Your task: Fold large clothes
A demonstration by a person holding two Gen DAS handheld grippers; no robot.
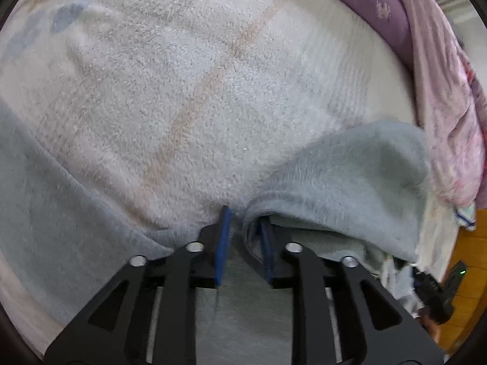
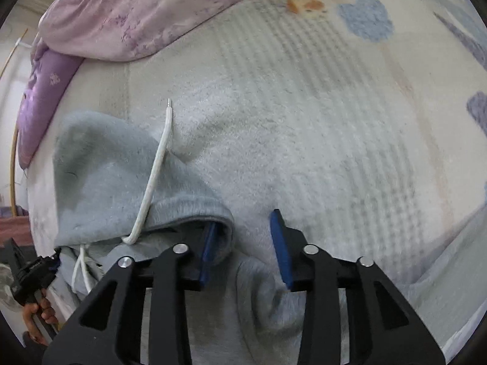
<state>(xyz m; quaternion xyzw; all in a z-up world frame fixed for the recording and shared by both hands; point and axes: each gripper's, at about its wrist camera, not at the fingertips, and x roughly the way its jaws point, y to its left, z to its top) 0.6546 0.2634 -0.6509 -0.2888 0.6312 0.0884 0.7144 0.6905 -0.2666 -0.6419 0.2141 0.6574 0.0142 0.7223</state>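
1 pale grey fleece hoodie [image 2: 103,164], rumpled, 1 white drawstring [image 2: 155,170], on the patterned blanket [image 2: 319,106]. Left gripper [image 1: 243,240] and right gripper [image 2: 243,243] spread apart, fabric bunched between fingers.

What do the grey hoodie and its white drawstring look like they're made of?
Hoodie: looks like soft fleece or brushed cotton knit, matte, with a fuzzy nap and ribbed edging. Drawstring: apparently woven cord, matte white, ending in a small shiny tip, possibly metal.

Light blue-grey hoodie [image 2: 121,164], rumpled, white drawstring [image 2: 155,167]
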